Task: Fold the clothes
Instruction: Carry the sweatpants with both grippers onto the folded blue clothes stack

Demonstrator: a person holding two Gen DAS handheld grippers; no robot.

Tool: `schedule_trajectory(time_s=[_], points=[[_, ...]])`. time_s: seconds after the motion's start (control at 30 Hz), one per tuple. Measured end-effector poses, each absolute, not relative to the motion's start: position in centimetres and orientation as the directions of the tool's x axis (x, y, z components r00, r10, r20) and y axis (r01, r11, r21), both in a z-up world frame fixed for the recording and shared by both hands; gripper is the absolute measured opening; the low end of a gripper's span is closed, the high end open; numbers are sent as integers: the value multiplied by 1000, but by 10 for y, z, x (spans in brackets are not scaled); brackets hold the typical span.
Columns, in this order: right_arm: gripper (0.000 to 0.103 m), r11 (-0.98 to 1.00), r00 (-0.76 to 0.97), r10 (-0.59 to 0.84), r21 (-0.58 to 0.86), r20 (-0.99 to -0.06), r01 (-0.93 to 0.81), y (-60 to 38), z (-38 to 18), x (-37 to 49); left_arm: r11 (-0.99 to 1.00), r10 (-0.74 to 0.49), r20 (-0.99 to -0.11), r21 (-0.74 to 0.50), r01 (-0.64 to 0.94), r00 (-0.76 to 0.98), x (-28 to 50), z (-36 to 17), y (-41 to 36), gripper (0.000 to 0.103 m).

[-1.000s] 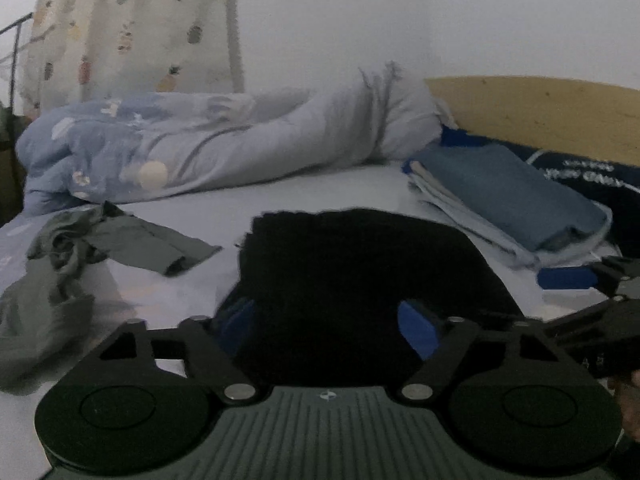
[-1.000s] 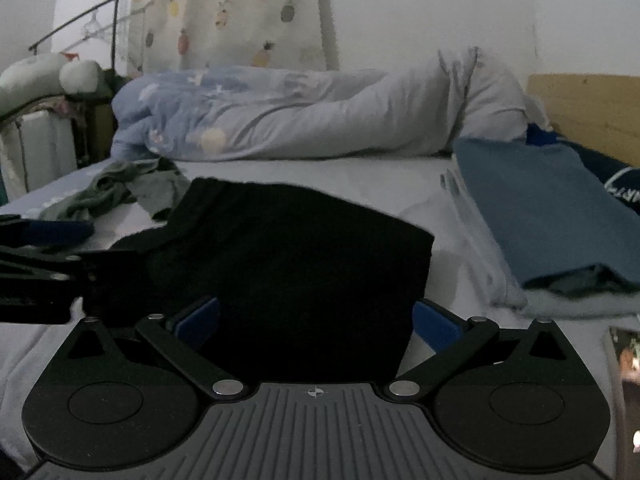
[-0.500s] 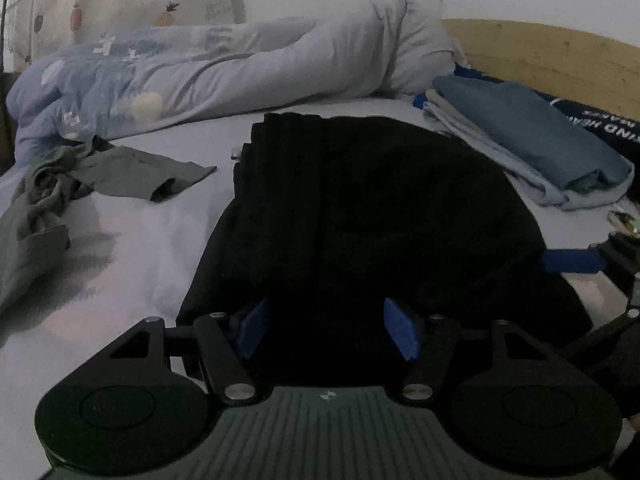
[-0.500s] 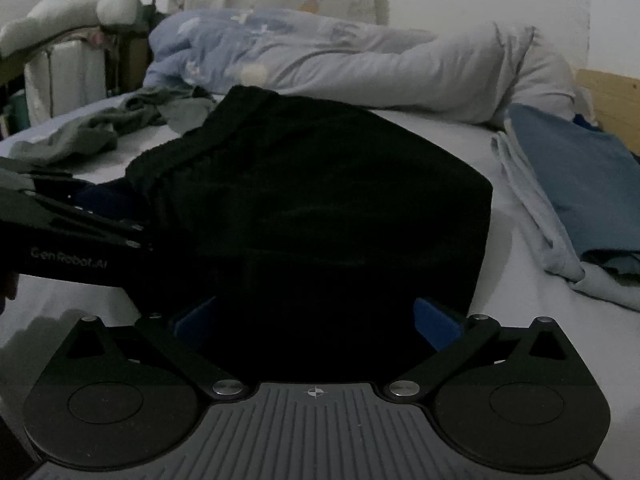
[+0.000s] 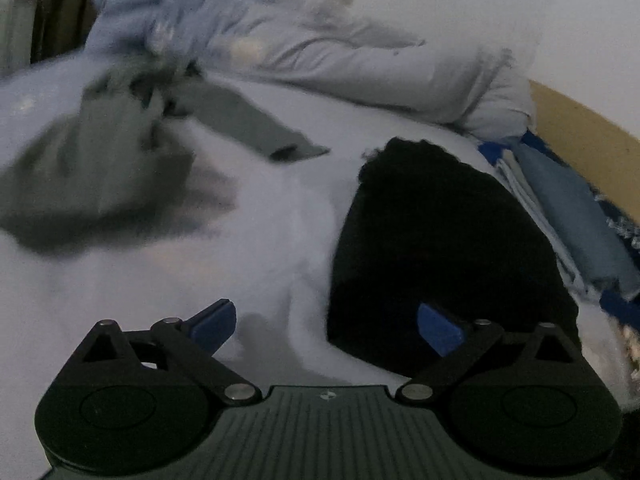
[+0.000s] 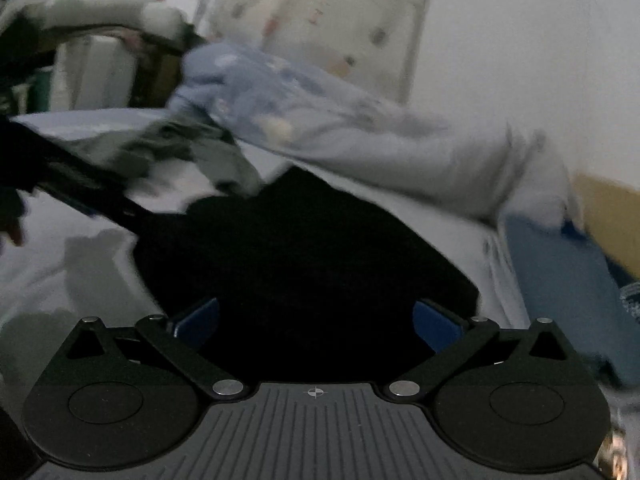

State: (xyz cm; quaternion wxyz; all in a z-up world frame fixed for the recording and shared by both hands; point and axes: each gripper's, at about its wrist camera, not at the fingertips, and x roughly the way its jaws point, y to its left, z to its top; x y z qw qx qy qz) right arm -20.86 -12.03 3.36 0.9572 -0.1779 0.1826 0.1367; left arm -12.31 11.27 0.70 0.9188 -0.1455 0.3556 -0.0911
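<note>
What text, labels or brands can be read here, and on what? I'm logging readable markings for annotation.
None can be read.
Dark blue cloth by the headboard: pale lettering, too blurred to read.
Curtain: blurred printed motifs, no words.
Left gripper and right gripper: only a small crosshair mark on each body.

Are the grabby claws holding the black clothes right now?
No. Both the left gripper and right gripper are open, holding nothing; the black garment lies on the bed.

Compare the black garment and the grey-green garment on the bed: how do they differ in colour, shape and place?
The black garment is black; the grey-green garment is lighter. The black garment lies as a compact folded block, the grey-green garment crumpled with one strip trailing out. The black garment lies beside the folded blue stack; the grey-green garment lies apart, to the left. Both rest on the pale sheet.
</note>
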Motion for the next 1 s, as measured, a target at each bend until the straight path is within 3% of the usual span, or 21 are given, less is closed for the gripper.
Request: schedule_trajectory(time_s=[0.27,0.3,0.4,0.63,0.77,1.0], points=[[103,827,892,234,-402,-387,-392,-63,27,-219,824,-511,-587,-542,165,627,-75,3,103,96],[103,826,893,232,-408,-385,-390,-60,27,-217,818,-519,-591,-553,158,617,-70,3,100,93],[103,821,895,222,-421,-386,-385,-53,28,-211,783,-557,-582,-606,141,592,-60,7,100,65],[103,774,915,191,-518,-356,-364,-28,12,-198,712,-611,-539,-694,105,580,-49,17,108,50],[103,762,919,161,-547,-360,-348,-16,1,-182,667,-639,-496,-738,103,588,-44,21,112,52],[103,740,951,37,-631,-308,-233,-13,-8,-146,675,-630,-509,-733,89,587,-40,18,111,54]])
